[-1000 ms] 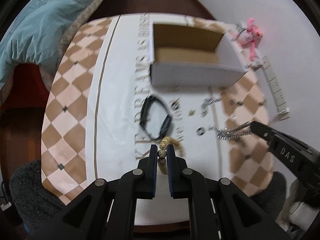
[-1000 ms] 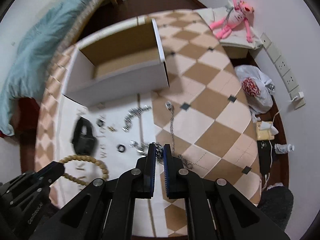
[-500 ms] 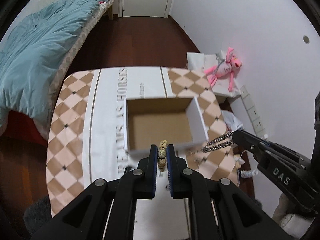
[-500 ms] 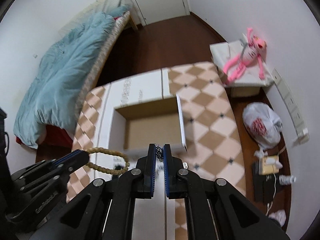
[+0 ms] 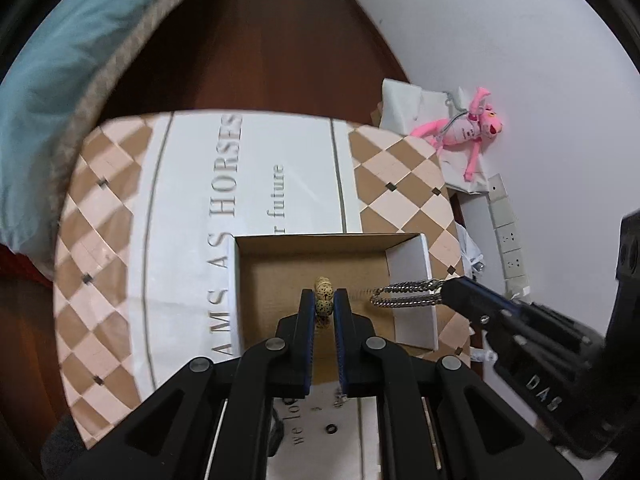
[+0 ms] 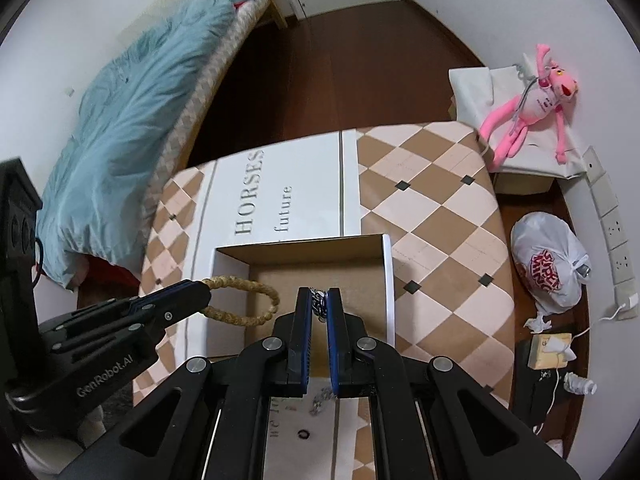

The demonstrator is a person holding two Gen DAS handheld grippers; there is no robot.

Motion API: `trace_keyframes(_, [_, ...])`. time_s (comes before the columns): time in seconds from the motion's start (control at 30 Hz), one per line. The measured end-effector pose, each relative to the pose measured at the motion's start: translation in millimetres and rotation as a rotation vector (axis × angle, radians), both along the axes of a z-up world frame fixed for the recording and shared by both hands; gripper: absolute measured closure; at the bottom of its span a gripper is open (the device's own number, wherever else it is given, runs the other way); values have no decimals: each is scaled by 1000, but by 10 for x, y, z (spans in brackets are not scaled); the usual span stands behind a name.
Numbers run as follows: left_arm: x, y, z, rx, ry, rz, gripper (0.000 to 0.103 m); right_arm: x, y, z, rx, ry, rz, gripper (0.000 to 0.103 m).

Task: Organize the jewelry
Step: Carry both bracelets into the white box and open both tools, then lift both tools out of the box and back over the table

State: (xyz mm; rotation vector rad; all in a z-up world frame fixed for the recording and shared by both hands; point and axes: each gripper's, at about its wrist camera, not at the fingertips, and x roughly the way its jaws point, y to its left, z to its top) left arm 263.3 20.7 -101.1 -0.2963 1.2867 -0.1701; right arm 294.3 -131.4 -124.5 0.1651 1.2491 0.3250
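My left gripper (image 5: 324, 305) is shut on a tan beaded bracelet (image 5: 323, 296) and holds it over the open white cardboard box (image 5: 412, 296). In the right wrist view the bracelet (image 6: 244, 300) hangs as a loop from the left gripper (image 6: 200, 294) above the box (image 6: 387, 280). My right gripper (image 6: 319, 306) is shut on a silver chain (image 6: 318, 304), also over the box. In the left wrist view the chain (image 5: 404, 294) hangs doubled from the right gripper (image 5: 446, 292) near the box's right wall.
The box sits on a table with a checkered cloth (image 6: 440, 216). Small rings (image 5: 330, 427) and loose pieces (image 6: 320, 398) lie on the cloth below the grippers. A bed with a blue blanket (image 6: 120, 128) is at left. A pink plush (image 6: 532, 108) and a plastic bag (image 6: 548, 264) are at right.
Both grippers lifted their pieces off the table and carried them forward. They now hang over the open box, closer to it than half a second ago.
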Motion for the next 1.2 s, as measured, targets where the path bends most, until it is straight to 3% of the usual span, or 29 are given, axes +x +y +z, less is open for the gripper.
trace_keyframes(0.1, [102,34,-75,-15,21,14,95,120,48,-118,-4,27,25,96])
trace_keyframes(0.2, [156,46,-110,35,33,15,92,222,67,-212,15,63,44,96])
trace_keyframes(0.27, [172,72,-117,62,31,25,81,255,60,-240,22,71,41,96])
trace_keyframes(0.33, [156,110,-97,89,6,34,52,282,63,-257,20,80,45,95])
trace_keyframes(0.4, [133,136,-76,127,-16,44,40,278,50,-258,-16,75,38,93])
trace_keyframes(0.5, [71,157,-35,206,-66,50,35,222,23,-229,-83,50,33,70])
trace_keyframes(0.57, [31,167,-33,245,-86,56,18,170,13,-224,-141,26,27,39])
trace_keyframes(0.6, [-11,178,-38,261,-96,56,10,138,-1,-233,-167,19,22,33])
trace_keyframes(0.67, [-79,183,-75,287,-97,63,7,48,-18,-266,-231,6,8,18])
trace_keyframes(0.73, [-140,186,-117,300,-100,70,5,-23,-35,-305,-269,-4,-6,10])
trace_keyframes(1.0, [-393,187,-177,316,-116,92,3,-270,-29,-394,-338,-31,-30,8])
trace_keyframes(1.2, [-578,188,-45,335,-148,98,3,-440,3,-205,-342,-82,-39,8])
